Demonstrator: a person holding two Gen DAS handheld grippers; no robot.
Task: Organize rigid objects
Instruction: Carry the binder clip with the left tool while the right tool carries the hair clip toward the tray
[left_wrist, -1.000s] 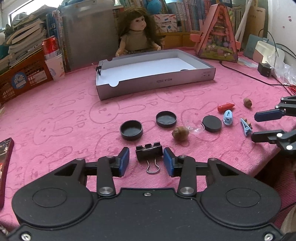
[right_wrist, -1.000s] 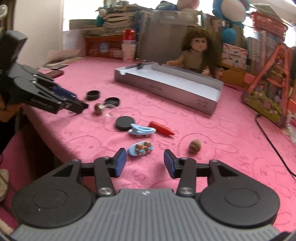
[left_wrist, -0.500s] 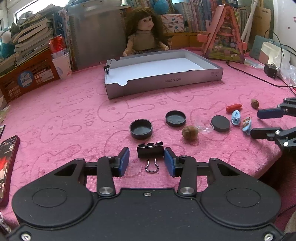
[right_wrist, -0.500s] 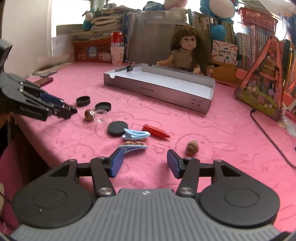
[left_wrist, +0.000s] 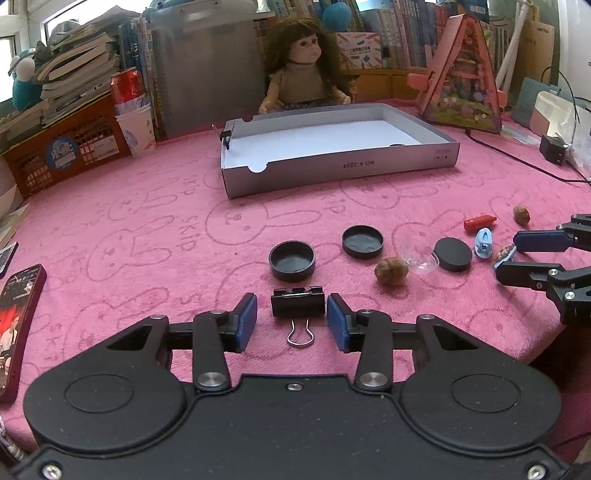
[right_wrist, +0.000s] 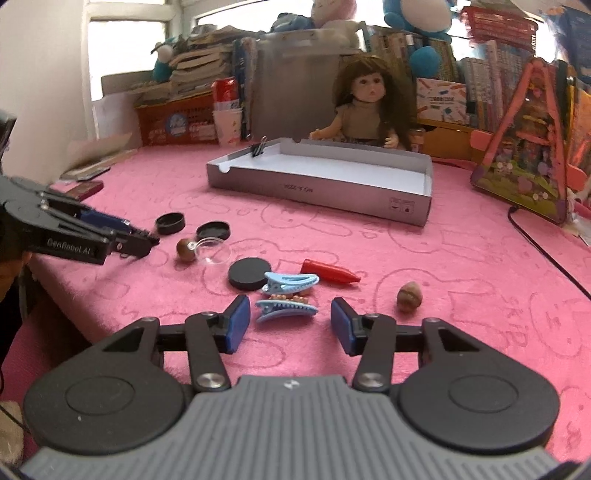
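A black binder clip (left_wrist: 297, 303) lies on the pink cloth between the fingers of my open left gripper (left_wrist: 291, 323), not gripped. My open right gripper (right_wrist: 286, 325) straddles a blue hair clip (right_wrist: 286, 309) with brown beads; a second blue clip (right_wrist: 290, 282) lies just beyond. Black caps (left_wrist: 292, 260) (left_wrist: 362, 241), a black disc (right_wrist: 249, 273), a clear lid (right_wrist: 213, 250), a red crayon (right_wrist: 330, 271) and two walnuts (left_wrist: 391, 271) (right_wrist: 409, 296) are scattered. A grey tray (left_wrist: 340, 168) stands further back with a binder clip (right_wrist: 258, 148) on its corner.
A doll (left_wrist: 304, 70) sits behind the tray. A toy house (left_wrist: 461, 77), books, an orange crate (left_wrist: 62, 147) and cups (left_wrist: 135, 125) line the back. A phone (left_wrist: 16, 325) lies at the left edge. A black cable (left_wrist: 524, 162) runs on the right.
The right gripper has moved forward so the beaded blue clip, now on its edge, lies between its fingers. The left gripper stays around the binder clip, its view shifted slightly.
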